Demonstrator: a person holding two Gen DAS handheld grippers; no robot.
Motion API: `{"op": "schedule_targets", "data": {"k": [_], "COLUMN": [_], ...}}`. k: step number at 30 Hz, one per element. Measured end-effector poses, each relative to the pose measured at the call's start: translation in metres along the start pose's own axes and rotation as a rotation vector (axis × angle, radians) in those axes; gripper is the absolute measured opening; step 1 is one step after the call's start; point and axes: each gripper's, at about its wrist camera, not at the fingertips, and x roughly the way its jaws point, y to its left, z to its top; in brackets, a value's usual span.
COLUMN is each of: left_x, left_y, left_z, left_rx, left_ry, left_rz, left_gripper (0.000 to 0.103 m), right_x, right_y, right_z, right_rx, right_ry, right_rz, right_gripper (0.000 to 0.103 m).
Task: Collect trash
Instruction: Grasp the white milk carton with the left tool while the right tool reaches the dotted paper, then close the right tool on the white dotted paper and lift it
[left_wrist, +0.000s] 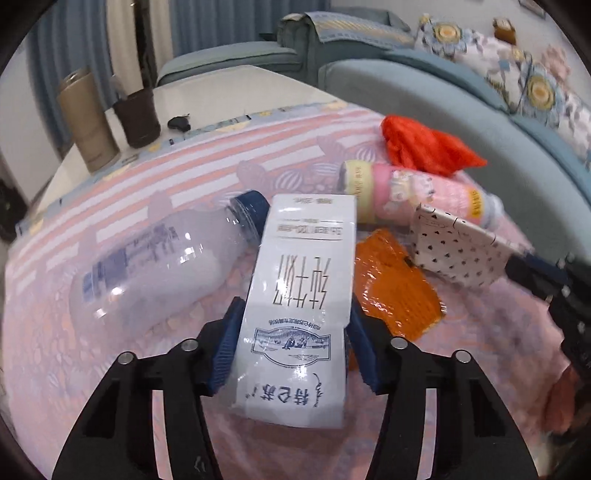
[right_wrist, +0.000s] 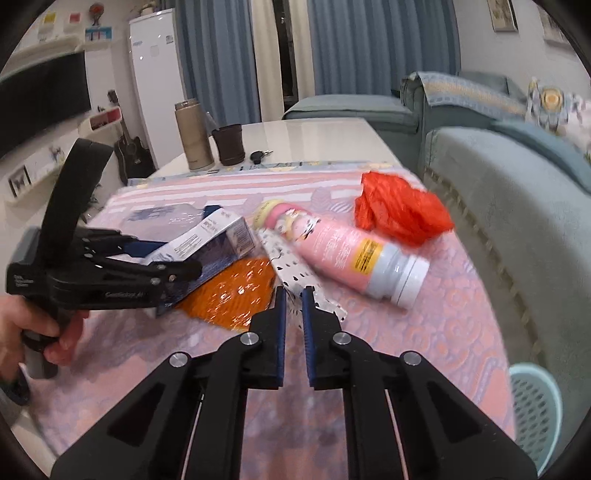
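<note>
Left wrist view: left tool (left_wrist: 293, 345) clamped on white milk carton (left_wrist: 303, 295), blue pads pressing both long sides, carton lengthwise along the fingers, far end towards 12 o'clock. At 10 o'clock of carton, clear plastic bottle (left_wrist: 162, 266) w/ blue cap, lying on its side, cap touching or just beside carton top. At 3 o'clock, orange wrapper (left_wrist: 397, 291) flat on pink cloth (left_wrist: 110, 369) covering the worktop, partly under carton edge. At 1 o'clock, pink bottle (left_wrist: 413, 194) on its side, red plastic bag (left_wrist: 424, 147) beyond it at 1 o'clock. Dotted paper scrap (left_wrist: 458, 254) at 2–3 o'clock, held by right tool entering from 3 o'clock.

Right wrist view: right tool (right_wrist: 293, 295) nearly closed, narrow gap, pinching edge of dotted scrap (right_wrist: 295, 275); scrap's far end tucked under or against pink bottle (right_wrist: 351, 251), can't tell which. Left tool (right_wrist: 177, 271) at 9 o'clock w/ carton (right_wrist: 207, 240). Blue basket (right_wrist: 535, 410) low at 4 o'clock, beside sofa (right_wrist: 498, 192), prob. the trash bin.

Best handling, as judged: lift carton straight up, keep squeeze steady but not crushing, since thin card may buckle. Mind bottle cap at 10 o'clock; may roll if nudged. Peel scrap back towards 6 o'clock, slow, to avoid tearing or dragging pink bottle. Then carry both towards basket, one at a time if crowded
</note>
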Motion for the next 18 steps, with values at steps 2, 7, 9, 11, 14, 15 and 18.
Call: {"op": "schedule_targets", "data": {"k": [2,7,9,11,14,15,18], "left_x": [-0.016,-0.056,-0.066,-0.075,-0.078,-0.078,-0.076], "left_y": [-0.004,-0.009,-0.011,-0.015,-0.022,-0.023,-0.026], "left_z": [-0.012,-0.044,-0.055,-0.069,-0.081,-0.084,-0.087], "left_rx": [-0.037,-0.146,-0.181,-0.210,-0.222,-0.226,-0.232], "left_ry": [-0.025,-0.078,-0.092,-0.109,-0.126,-0.132,-0.149], "left_rz": [-0.005,-0.047,-0.063,-0.062,-0.044,-0.049,-0.030], "left_gripper": [0.049,0.049,0.049,0.049,0.049,0.049,0.049], "right_x": [-0.012,-0.041,-0.050,-0.057,-0.064,-0.064,-0.055], "right_y": [0.000,0.003,-0.001,-0.003,-0.006,-0.009,-0.008], "right_z": [-0.005,-0.021,-0.029,-0.037,-0.045,-0.045,-0.037], "right_rx": [0.028,0.084,0.130,0.159,0.146,0.150,0.123], "right_ry": [-0.007,0.024,0.055,0.073,0.081,0.080,0.094], "right_rz": [0.018,0.078,0.105,0.106,0.019,0.002,-0.014], "right_gripper": [0.005,0.004,0.004,0.004,0.004,0.004,0.011]}}
